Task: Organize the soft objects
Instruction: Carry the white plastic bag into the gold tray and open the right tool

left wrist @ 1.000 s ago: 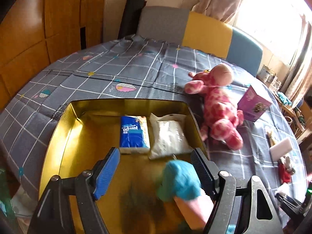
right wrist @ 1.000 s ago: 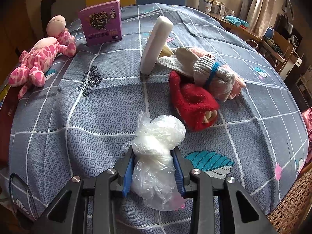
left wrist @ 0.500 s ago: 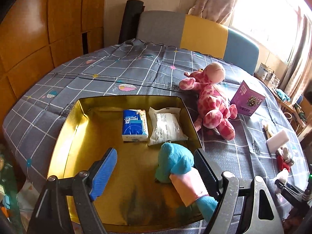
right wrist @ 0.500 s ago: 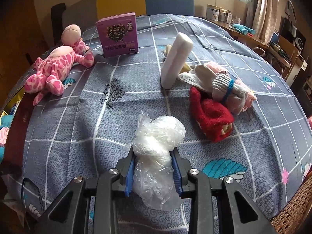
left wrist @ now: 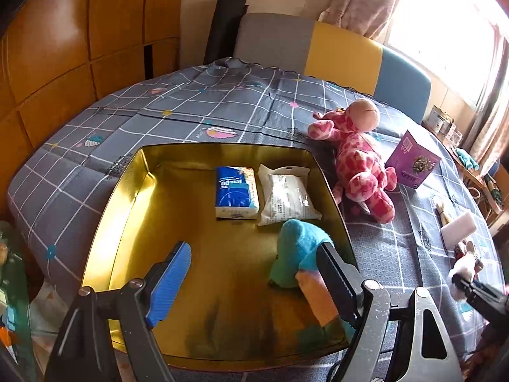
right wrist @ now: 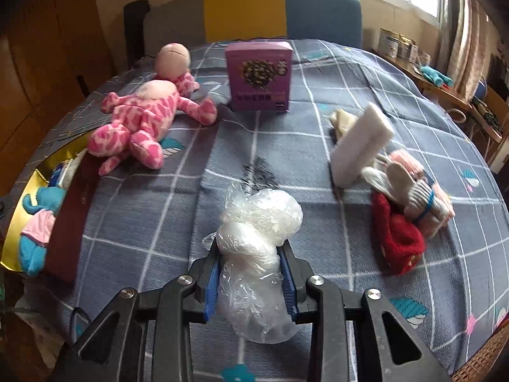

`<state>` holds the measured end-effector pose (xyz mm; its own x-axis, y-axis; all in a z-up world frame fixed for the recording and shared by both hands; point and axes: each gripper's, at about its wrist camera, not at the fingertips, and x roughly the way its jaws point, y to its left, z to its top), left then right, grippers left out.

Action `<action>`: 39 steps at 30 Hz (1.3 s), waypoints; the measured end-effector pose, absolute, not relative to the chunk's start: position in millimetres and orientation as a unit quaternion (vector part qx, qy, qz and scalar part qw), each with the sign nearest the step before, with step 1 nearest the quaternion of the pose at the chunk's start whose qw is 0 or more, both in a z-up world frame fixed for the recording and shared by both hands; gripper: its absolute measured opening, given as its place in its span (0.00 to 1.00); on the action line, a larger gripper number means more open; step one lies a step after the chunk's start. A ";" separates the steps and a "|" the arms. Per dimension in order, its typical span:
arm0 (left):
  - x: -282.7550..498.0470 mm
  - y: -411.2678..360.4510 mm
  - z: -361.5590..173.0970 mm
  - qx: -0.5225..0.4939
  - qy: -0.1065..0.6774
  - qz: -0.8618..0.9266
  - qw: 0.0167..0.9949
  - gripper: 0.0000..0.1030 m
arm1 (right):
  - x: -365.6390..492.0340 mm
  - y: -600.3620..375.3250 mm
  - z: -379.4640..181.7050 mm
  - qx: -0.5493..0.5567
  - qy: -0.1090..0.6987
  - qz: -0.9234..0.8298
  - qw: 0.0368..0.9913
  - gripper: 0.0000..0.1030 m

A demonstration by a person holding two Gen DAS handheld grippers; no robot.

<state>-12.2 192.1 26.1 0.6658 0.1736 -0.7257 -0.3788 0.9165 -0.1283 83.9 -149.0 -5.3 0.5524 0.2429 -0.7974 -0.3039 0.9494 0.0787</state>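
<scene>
Plastic, a crumpled clear bag bundle (right wrist: 254, 238), sits pinched mid-body in the right tool (right wrist: 251, 283) over the bench (right wrist: 334, 95): light, squashy, slippery. Left tool (left wrist: 254, 273) gapes empty above the gold tin tray (left wrist: 127, 191), at nine o'clock.

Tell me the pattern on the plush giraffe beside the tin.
Pink with darker pink blotches, plain peach head. The plush giraffe shows best in the left wrist view, beside the gold tin.
</scene>
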 end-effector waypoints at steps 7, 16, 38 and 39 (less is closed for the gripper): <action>-21.8 212.8 25.0 -0.152 0.372 0.174 0.899 0.79 | 77.2 -77.9 32.6 -0.042 0.427 0.280 0.859 0.31; -44.9 270.1 30.1 -0.191 0.349 0.244 0.884 0.79 | 58.8 47.0 62.9 -0.023 0.433 0.463 0.773 0.32; -53.8 284.3 13.4 -0.203 0.352 0.265 0.874 0.79 | 94.6 144.7 0.6 -0.051 0.489 0.440 0.752 0.58; -53.5 283.0 13.7 -0.201 0.352 0.264 0.875 0.79 | 93.2 141.0 2.8 -0.047 0.487 0.438 0.754 0.58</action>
